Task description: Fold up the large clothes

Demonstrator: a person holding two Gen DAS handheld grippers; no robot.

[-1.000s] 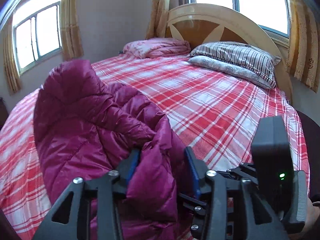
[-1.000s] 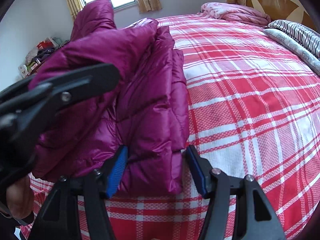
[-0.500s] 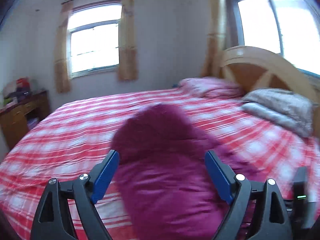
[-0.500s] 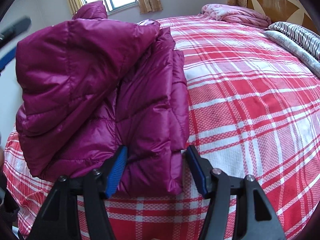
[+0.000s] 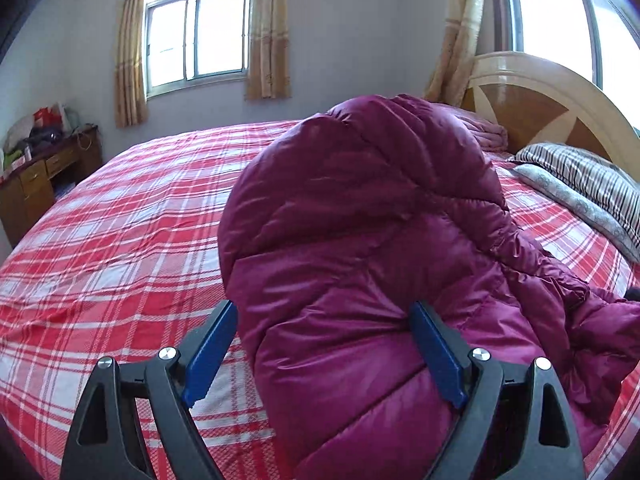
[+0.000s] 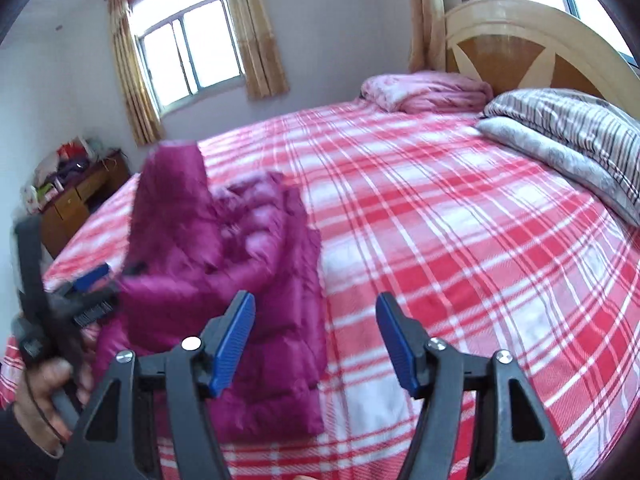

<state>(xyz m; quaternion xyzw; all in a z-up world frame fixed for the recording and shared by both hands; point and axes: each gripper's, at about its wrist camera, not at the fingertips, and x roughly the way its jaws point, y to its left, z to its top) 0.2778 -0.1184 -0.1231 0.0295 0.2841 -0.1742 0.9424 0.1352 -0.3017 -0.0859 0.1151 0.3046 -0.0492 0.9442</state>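
Note:
A magenta puffer jacket (image 5: 368,248) lies folded in a bulky heap on the red plaid bed (image 5: 120,240). My left gripper (image 5: 324,356) is open, its blue pads wide apart on either side of the jacket's near fold, not pinching it. In the right wrist view the jacket (image 6: 240,280) lies at the left, blurred. My right gripper (image 6: 316,344) is open and empty above the bedsheet (image 6: 460,240), just right of the jacket's edge. The left gripper (image 6: 94,292) shows at the far left beside the jacket, held by a hand.
A wooden headboard (image 6: 520,52) stands at the far end, with a striped pillow (image 6: 568,120) and a pink folded quilt (image 6: 432,92) in front of it. A wooden desk (image 5: 36,184) with clutter stands left of the bed. Curtained windows (image 5: 196,36) are behind.
Both grippers have let go of the jacket. The left one opened and swung round to the jacket's other side. The right one opened and pulled back and up.

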